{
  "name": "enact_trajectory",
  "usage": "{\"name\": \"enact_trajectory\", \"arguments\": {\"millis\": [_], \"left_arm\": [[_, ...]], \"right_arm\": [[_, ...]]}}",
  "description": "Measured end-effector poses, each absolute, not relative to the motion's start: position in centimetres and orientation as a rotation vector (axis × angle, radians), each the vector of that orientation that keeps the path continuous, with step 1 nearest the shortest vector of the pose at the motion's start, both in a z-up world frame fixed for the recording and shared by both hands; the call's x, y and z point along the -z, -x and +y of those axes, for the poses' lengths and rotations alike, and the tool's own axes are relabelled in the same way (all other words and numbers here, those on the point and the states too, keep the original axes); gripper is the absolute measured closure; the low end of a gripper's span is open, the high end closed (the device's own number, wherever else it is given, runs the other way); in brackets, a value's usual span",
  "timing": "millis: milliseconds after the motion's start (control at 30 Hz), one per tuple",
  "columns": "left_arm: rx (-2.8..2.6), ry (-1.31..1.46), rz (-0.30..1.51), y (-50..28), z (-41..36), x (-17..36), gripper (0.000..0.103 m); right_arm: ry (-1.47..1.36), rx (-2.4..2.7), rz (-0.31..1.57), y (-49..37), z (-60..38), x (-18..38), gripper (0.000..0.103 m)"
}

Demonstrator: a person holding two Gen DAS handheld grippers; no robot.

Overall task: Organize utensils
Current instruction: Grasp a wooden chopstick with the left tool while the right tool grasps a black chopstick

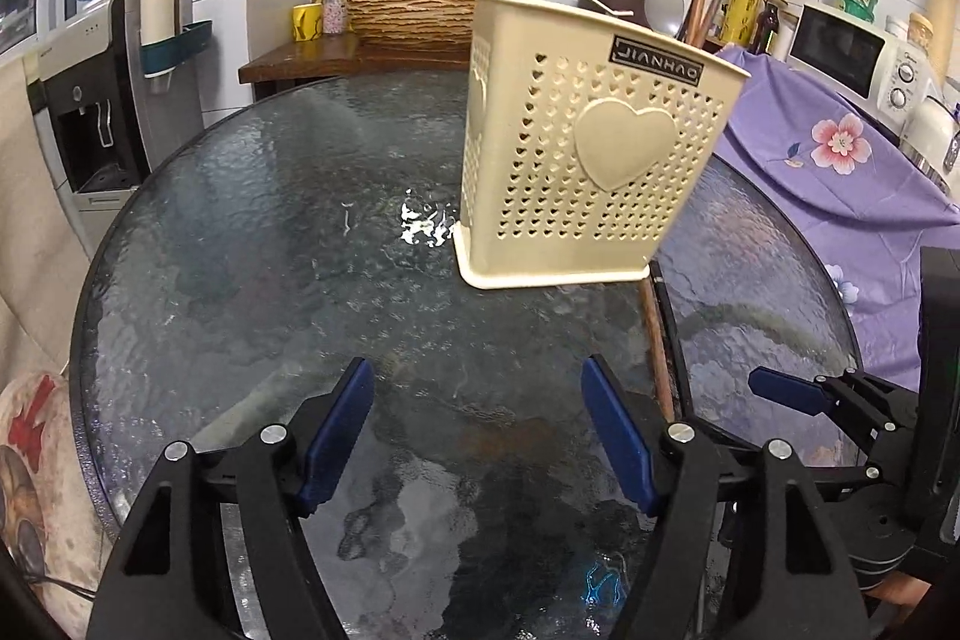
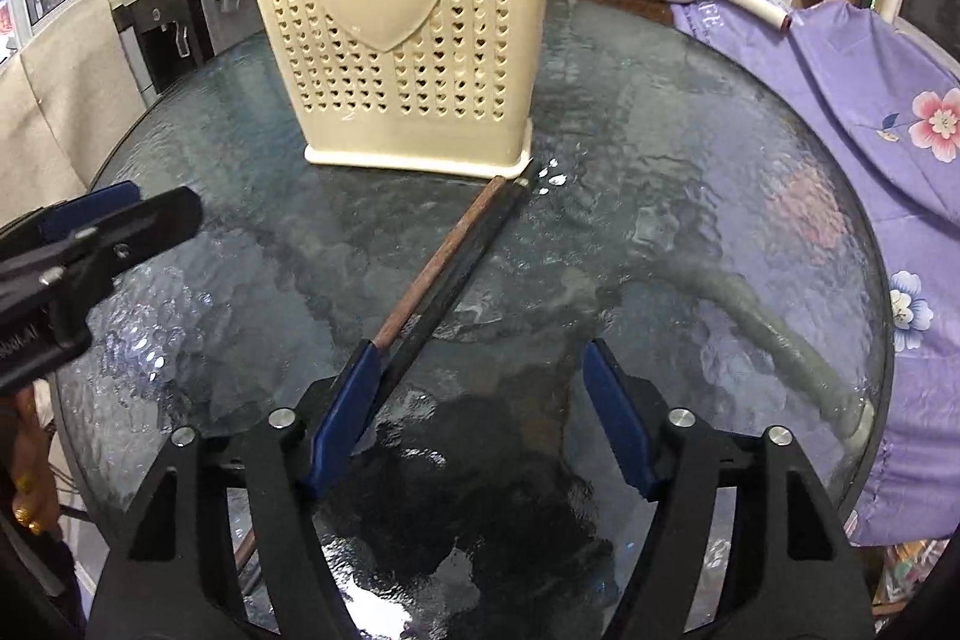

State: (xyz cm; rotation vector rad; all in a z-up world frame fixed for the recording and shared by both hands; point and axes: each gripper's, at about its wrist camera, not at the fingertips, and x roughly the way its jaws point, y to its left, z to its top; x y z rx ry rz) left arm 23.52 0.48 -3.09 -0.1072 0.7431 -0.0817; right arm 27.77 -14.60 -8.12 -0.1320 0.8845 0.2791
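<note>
Your left gripper [image 1: 477,394] hangs low over the round dark glass desk [image 1: 252,232] with its jaws apart and nothing between them; your right gripper [image 2: 480,379] does likewise, jaws apart and empty; its left blue pad [image 2: 342,418] lies just over the near part of the brown wooden chopstick [image 2: 444,262] and the black chopstick [image 2: 465,274]; the pair lies flat, side by side, far tips close to the base of the cream perforated plastic utensil holder with a raised heart [image 2: 408,34], which stands upright on the desk.
</note>
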Motion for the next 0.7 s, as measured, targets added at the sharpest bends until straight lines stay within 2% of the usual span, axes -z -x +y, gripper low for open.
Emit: {"name": "enact_trajectory", "arguments": {"millis": [133,233,700], "left_arm": [[0.09,0.103,0.753,-23.6,0.1,3.3,0.035],[0.109,0.102,0.764,-23.8,-0.4,3.4,0.04],[0.295,-0.025,0.858,-26.1,-7.3,5.0,0.059]], "right_arm": [[0.144,-0.243,0.895,-28.1,-15.6,8.2,0.046],[0.091,-0.249,0.913,-28.4,-17.3,8.2,0.053],[-0.02,-0.22,0.908,-29.7,-21.0,7.5,0.054]]}}
